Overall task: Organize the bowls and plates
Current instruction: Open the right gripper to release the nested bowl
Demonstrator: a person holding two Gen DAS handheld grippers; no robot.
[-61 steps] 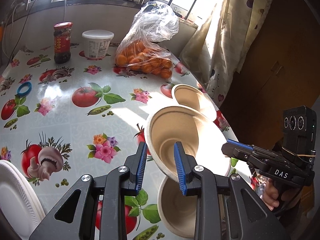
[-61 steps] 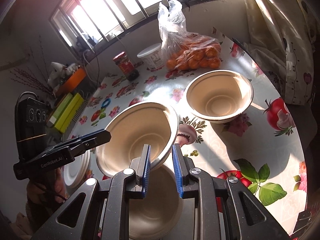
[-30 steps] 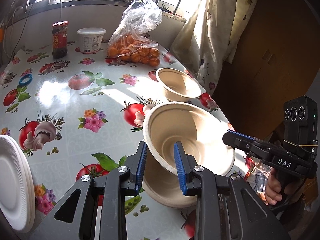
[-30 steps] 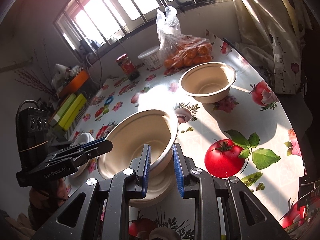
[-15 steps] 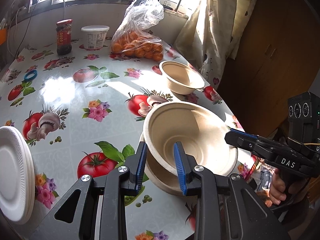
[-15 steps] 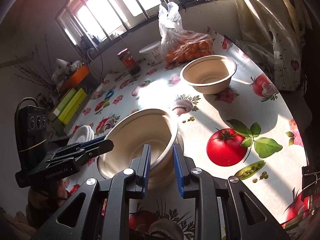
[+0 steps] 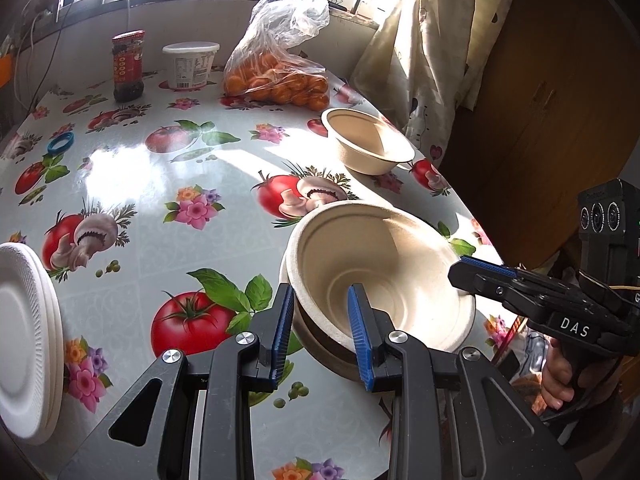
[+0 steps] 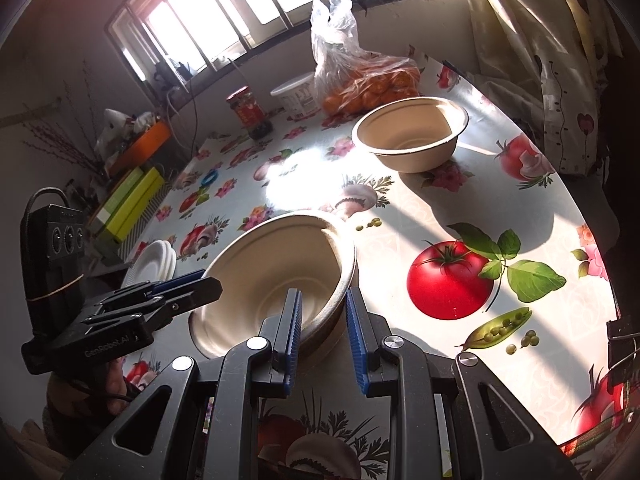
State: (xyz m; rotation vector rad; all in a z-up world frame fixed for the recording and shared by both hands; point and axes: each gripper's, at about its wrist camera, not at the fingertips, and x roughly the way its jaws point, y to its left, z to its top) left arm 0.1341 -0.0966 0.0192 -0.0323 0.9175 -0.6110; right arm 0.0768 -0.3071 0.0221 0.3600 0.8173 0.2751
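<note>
Near table edge: left gripper (image 7: 320,320) and right gripper (image 8: 322,326), jaws narrowed onto opposite rims of the tilted beige pulp bowl (image 7: 384,272), seating it into the bowl beneath (image 7: 320,344), likely to nest squarely. Third matching bowl (image 7: 366,146) waits along the right edge. White plate stack (image 7: 24,340) sits at the left edge.

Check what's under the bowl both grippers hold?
A second bowl sits under the held bowl, nested; only its rim and outer wall show. Its inside and the table beneath are covered.
</note>
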